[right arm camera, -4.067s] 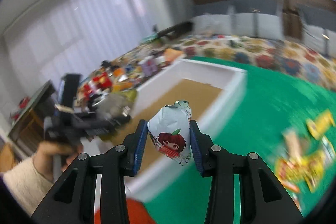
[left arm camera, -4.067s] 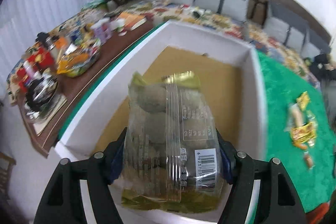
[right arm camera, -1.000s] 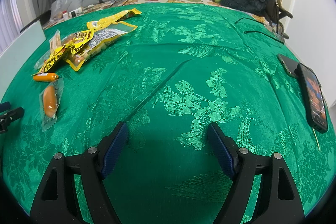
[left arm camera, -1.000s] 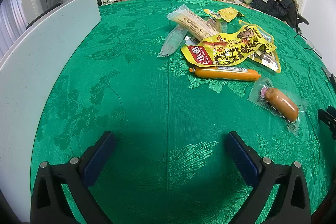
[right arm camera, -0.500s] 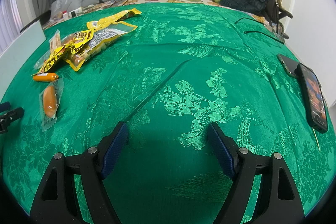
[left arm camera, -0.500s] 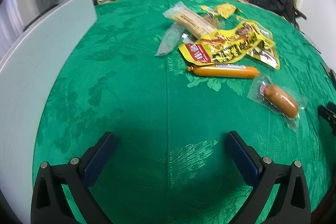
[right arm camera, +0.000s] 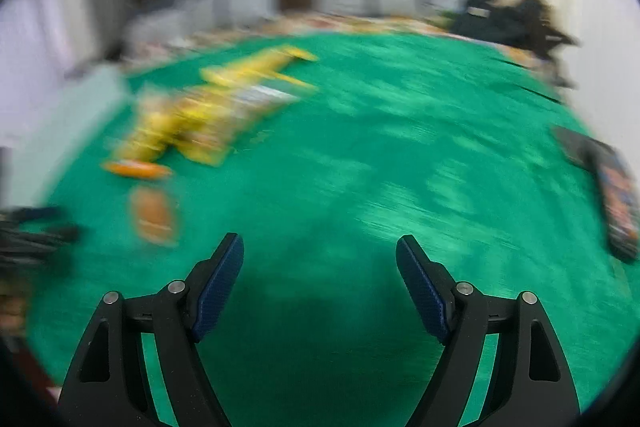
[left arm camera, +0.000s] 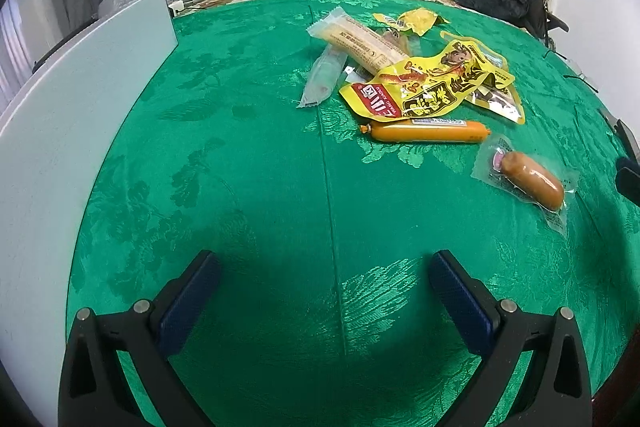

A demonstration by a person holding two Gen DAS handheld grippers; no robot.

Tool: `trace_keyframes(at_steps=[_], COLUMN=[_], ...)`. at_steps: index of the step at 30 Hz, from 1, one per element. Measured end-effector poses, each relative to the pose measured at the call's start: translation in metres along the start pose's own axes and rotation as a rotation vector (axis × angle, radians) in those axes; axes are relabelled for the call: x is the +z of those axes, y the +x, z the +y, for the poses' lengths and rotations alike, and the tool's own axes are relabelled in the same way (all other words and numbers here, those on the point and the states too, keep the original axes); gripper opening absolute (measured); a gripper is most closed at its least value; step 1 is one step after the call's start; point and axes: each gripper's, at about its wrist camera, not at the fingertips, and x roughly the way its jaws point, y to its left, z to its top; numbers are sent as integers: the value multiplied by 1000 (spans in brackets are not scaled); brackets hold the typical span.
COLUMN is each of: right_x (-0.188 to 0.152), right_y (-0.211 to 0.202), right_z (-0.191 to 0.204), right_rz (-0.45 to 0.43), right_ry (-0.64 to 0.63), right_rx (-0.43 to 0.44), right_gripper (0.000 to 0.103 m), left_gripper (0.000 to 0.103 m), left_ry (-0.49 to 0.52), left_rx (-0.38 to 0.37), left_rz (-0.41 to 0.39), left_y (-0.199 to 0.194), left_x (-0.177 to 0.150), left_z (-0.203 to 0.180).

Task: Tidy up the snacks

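Here both tools are empty: the left gripper stands wide open above bare green cloth, and the right gripper, its view smeared by motion, is also spread wide with nothing between the pads. Taking the long orange sausage stick as landmark, it lies crosswise ahead and right of the left gripper. Just right of it and nearer the camera is a short sausage in a clear wrapper, lying slantwise. Behind the stick, touching it, sits the yellow printed packet. The short sausage looks nearer the right gripper, ahead to its left.
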Motion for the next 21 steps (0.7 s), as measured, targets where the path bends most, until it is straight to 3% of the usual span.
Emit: trace_keyframes(at_steps=[1, 4, 8, 11, 12, 13, 14, 17, 21], right_x=[8, 23, 27, 22, 20, 20, 21, 20, 22], right_y=[5, 30, 76, 92, 92, 88, 86, 78, 60], right_z=[19, 58, 100, 112, 112, 110, 109, 96, 83], right_rz=[19, 101, 255, 310, 304, 288, 283, 305, 269], right_ry=[-55, -184, -361, -425, -427, -426, -412, -358, -317], right_rx=[64, 141, 139, 93, 71, 31, 30, 48, 36], right_gripper=[82, 81, 81, 79, 68, 40, 31, 28, 23], left_gripper=[103, 103, 103, 103, 103, 103, 103, 103, 103], left_ry=[0, -1, -1, -1, -1, -1, -2, -2, -1], left_rx=[0, 0, -1, -1, -1, -1, -2, -1, -1], left_rz=[0, 0, 0, 0, -1, -1, -1, 0, -1], left_y=[0, 0, 0, 0, 0, 0, 0, 0, 0], left_x=[0, 0, 0, 0, 1, 0, 0, 0, 1], left_z=[0, 0, 0, 0, 0, 0, 0, 0, 1])
